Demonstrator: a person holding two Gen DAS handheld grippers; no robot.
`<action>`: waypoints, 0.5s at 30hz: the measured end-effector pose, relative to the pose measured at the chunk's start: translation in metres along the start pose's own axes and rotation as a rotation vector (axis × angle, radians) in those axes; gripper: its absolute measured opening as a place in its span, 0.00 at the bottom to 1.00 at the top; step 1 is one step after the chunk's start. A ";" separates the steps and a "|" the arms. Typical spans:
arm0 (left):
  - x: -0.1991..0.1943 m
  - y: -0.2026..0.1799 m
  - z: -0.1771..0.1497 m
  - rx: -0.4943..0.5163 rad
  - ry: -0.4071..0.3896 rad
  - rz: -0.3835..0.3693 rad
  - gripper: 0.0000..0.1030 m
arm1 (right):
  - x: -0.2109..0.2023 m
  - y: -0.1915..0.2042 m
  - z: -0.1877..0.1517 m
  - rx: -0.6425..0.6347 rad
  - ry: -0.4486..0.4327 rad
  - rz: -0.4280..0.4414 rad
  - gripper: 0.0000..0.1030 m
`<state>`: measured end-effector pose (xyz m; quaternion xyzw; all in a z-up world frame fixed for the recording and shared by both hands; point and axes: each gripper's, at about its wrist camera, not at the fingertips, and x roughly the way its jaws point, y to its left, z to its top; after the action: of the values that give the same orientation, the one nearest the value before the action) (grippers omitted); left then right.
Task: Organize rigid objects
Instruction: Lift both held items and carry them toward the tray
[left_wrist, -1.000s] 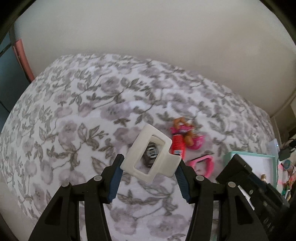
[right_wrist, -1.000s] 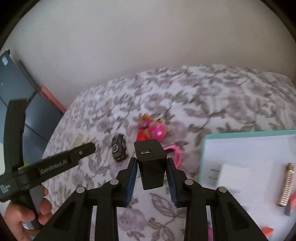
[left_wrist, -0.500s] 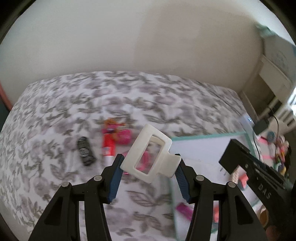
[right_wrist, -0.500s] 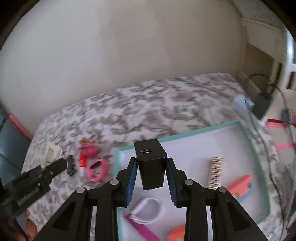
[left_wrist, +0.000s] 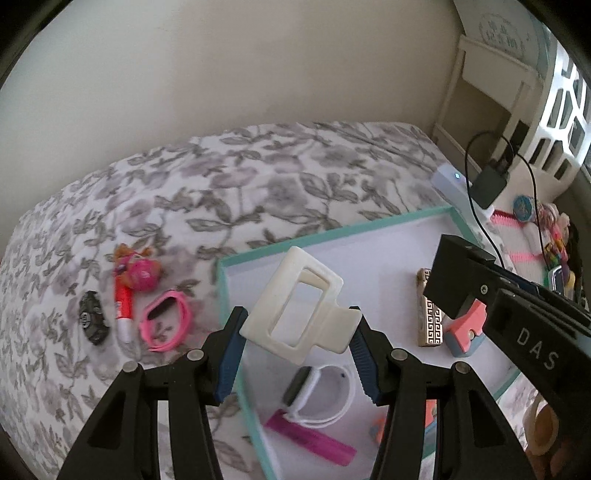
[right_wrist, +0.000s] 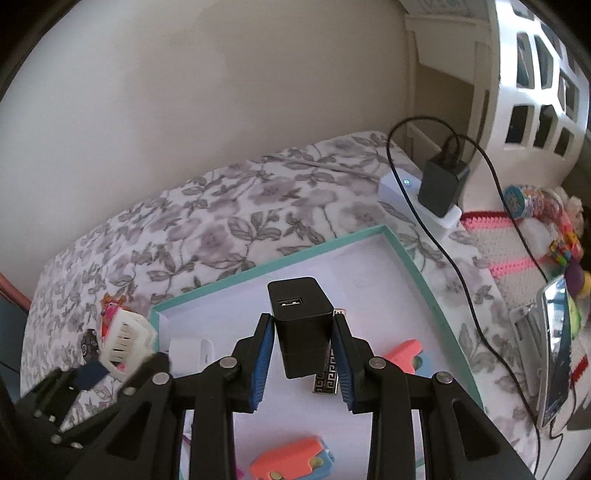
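Observation:
My left gripper (left_wrist: 295, 350) is shut on a cream hair claw clip (left_wrist: 295, 314) and holds it above the left edge of the teal-rimmed white tray (left_wrist: 332, 236). My right gripper (right_wrist: 303, 354) is shut on a black USB charger block (right_wrist: 301, 321) above the tray (right_wrist: 417, 266); it also shows in the left wrist view (left_wrist: 458, 280). In the tray lie a gold-patterned bar (left_wrist: 428, 317), a white band (left_wrist: 325, 391), a pink strip (left_wrist: 314, 439) and coral-and-blue pieces (right_wrist: 291, 461).
On the floral bedspread (left_wrist: 258, 192) left of the tray lie a pink band (left_wrist: 166, 325), a red tube (left_wrist: 123, 306), a pink doll toy (left_wrist: 138, 267) and a black toy (left_wrist: 92, 321). A white power strip with a black adapter (right_wrist: 441, 182) and a phone (right_wrist: 557, 343) are at the right.
Both grippers have swung right from the bedspread to over the tray, still holding the clip and the charger. The loose toys now lie to the left.

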<state>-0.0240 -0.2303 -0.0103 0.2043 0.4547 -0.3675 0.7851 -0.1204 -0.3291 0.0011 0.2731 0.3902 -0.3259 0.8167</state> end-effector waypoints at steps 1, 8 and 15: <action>0.003 -0.003 -0.001 0.003 0.004 -0.003 0.54 | 0.001 -0.001 0.000 0.004 0.005 0.001 0.33; 0.015 -0.013 -0.006 0.032 0.025 -0.001 0.54 | 0.012 -0.004 -0.003 -0.008 0.045 -0.010 0.33; 0.022 -0.012 -0.009 0.031 0.047 0.004 0.55 | 0.024 -0.008 -0.008 0.014 0.095 -0.004 0.33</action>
<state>-0.0308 -0.2409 -0.0336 0.2259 0.4670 -0.3678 0.7717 -0.1184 -0.3366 -0.0243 0.2932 0.4268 -0.3168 0.7947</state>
